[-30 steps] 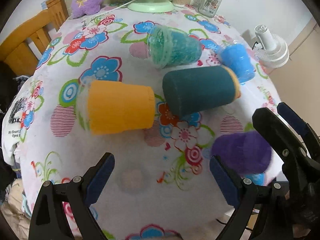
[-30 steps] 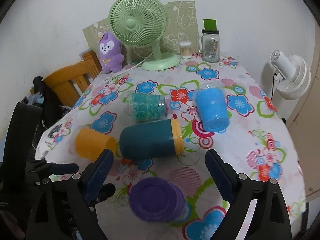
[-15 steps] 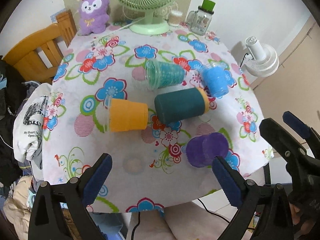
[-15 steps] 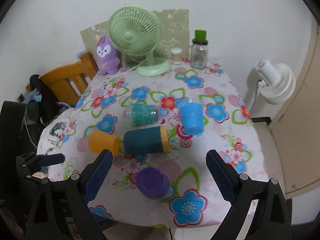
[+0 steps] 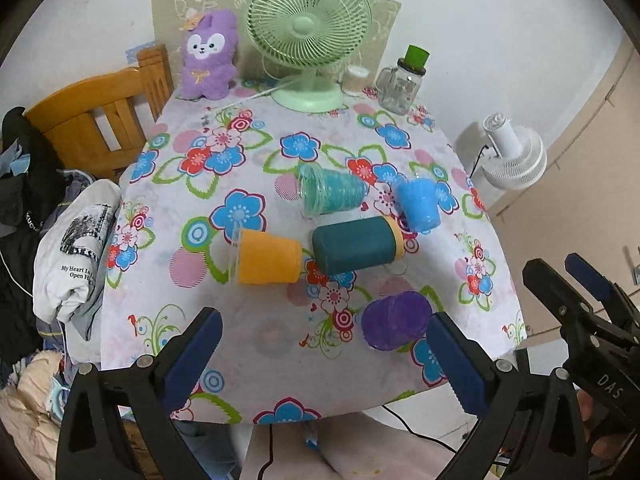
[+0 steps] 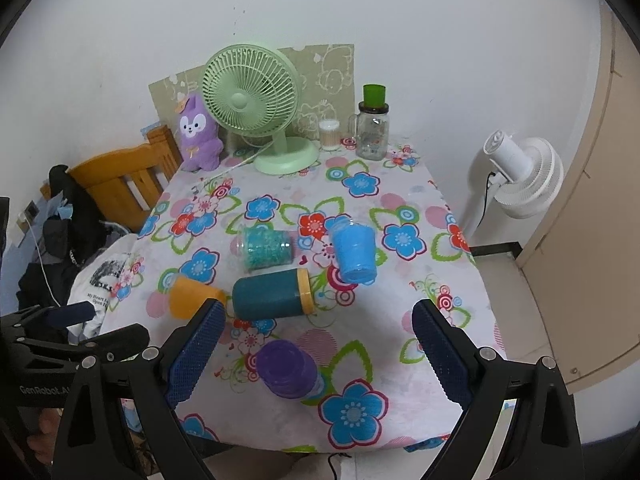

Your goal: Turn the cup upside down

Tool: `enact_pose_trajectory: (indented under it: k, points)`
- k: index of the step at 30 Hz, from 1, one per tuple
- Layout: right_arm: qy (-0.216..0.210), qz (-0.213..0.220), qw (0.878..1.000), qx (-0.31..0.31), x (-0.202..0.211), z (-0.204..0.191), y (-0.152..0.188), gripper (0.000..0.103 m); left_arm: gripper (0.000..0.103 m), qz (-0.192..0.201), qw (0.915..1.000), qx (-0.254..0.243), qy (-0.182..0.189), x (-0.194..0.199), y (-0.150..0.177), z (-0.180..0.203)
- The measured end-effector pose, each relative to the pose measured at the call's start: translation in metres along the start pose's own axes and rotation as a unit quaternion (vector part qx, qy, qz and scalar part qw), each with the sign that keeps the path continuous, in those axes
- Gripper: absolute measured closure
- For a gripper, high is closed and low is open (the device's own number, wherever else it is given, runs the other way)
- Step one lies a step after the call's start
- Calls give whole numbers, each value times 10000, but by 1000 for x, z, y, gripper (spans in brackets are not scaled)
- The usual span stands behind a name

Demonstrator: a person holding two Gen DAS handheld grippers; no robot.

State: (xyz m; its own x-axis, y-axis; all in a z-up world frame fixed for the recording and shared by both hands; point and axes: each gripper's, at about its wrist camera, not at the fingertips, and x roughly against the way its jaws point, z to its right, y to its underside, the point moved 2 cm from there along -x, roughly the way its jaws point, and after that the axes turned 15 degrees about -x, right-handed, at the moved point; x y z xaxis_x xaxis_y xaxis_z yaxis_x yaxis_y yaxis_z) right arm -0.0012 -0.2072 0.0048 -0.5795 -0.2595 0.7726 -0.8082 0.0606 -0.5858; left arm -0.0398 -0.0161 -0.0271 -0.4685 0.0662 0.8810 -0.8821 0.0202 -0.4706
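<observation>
— While both tools hang back off the near edge of the counter [image 6: 448,280], which cup goes first?

— Likely the purple cup [image 6: 286,368], nearest the green fan's [image 6: 250,92] far side, already bottom-up by the look of it. Four others lie tipped beyond it.

— And the jaws?

— Left gripper [image 5: 320,356] and right gripper [image 6: 316,348] both gape, holding nothing. Smooth, tapered plastic rolls; each should close squarely mid-wall before turning.

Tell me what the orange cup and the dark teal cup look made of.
Orange cup: seemingly clear plastic, its see-through rim showing, with matte orange filling or lining. Dark teal cup: probably plastic too, opaque and matte, with a yellow band at one end.
</observation>
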Motion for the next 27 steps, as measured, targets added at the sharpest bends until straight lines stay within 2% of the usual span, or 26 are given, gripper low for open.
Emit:
enact_pose_trajectory:
  k: [17,24,27]
  points:
    - [-58,174,9998,-46,13,-4,-5,7,0,453,9987,-189,-111,22,-8,7]
    - [-25,138,9999,-26,13,-4,-4,7,0,434,9989,-187,24,21,-8,7]
    - [-50,111,9999,-70,12,-4,-3,7,0,474,9985,-267,-46,23,-8,10]
